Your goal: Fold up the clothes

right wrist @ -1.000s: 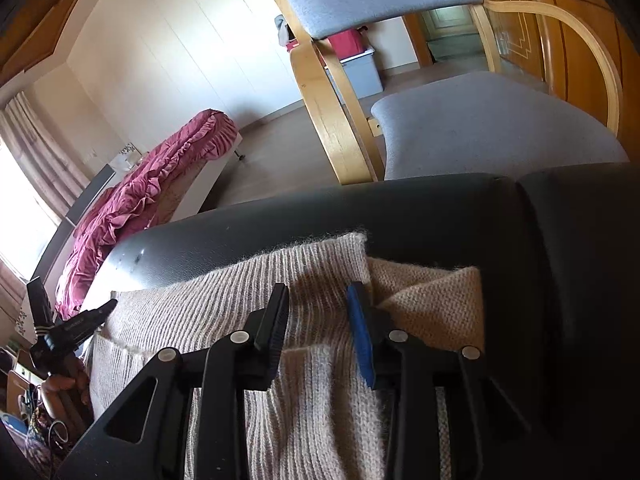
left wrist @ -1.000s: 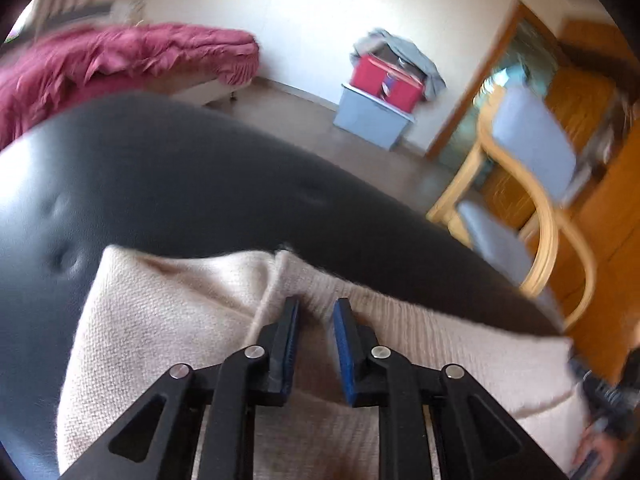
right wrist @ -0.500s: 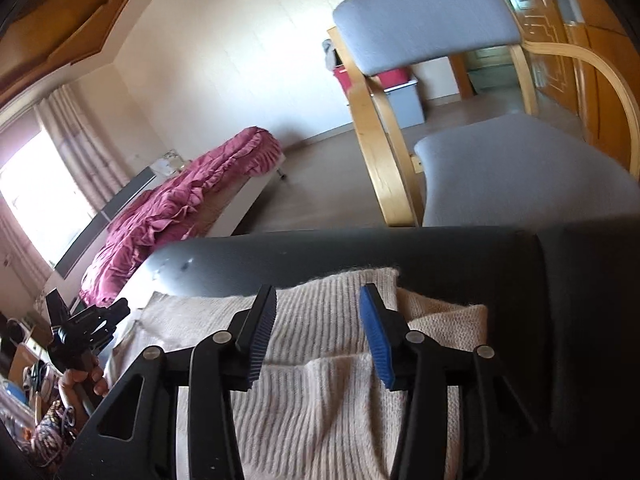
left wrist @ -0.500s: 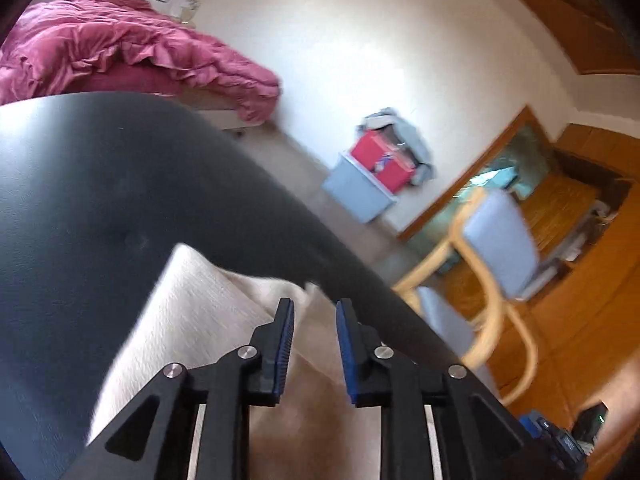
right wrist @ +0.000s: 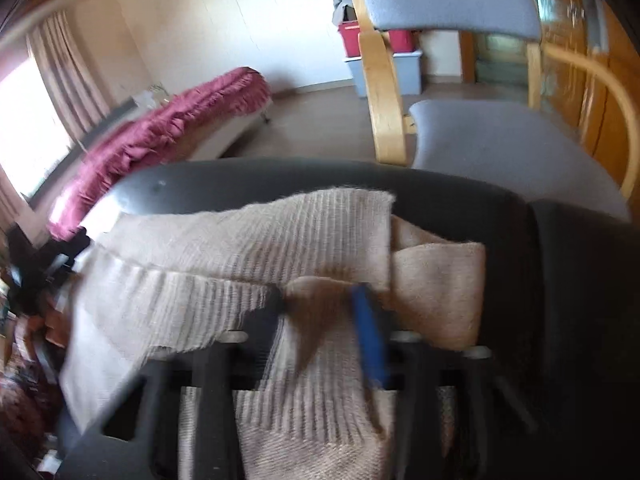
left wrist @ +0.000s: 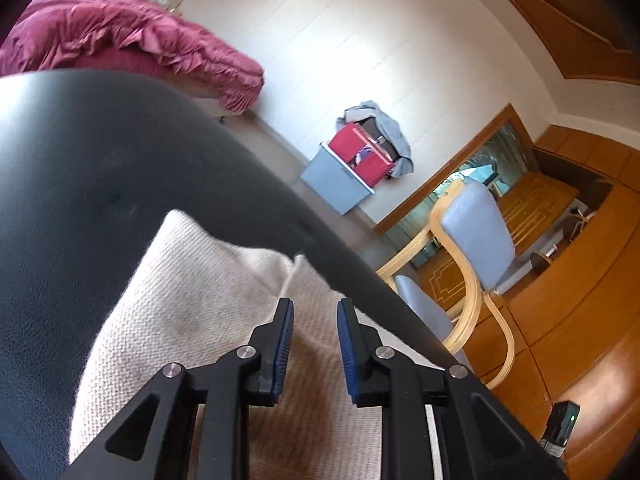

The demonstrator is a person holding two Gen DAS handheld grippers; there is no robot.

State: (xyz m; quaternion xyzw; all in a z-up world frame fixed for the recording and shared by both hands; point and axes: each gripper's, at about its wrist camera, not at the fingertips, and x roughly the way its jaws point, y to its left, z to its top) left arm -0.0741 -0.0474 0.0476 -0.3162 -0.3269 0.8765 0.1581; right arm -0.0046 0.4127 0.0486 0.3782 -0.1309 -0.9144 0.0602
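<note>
While the left gripper (left wrist: 313,322) hovers with its jaws spread and empty, the beige knit sweater (left wrist: 192,304) lies below it on the black leather seat (left wrist: 80,168). In the blurred right wrist view, the right gripper (right wrist: 320,300) has sweater (right wrist: 248,248) fabric bunched between its parted fingers; whether it pinches cannot be told.

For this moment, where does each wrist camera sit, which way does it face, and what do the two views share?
Left wrist: sits behind the left gripper, looking along its parted fingers over the beige sweater on the black cushion, toward the wall and storage boxes.
Right wrist: sits behind the right gripper, blurred, its fingers either side of a sweater fold, facing the grey chair.
Shared: sweater, cushion, chair, boxes, red bedspread.
</note>
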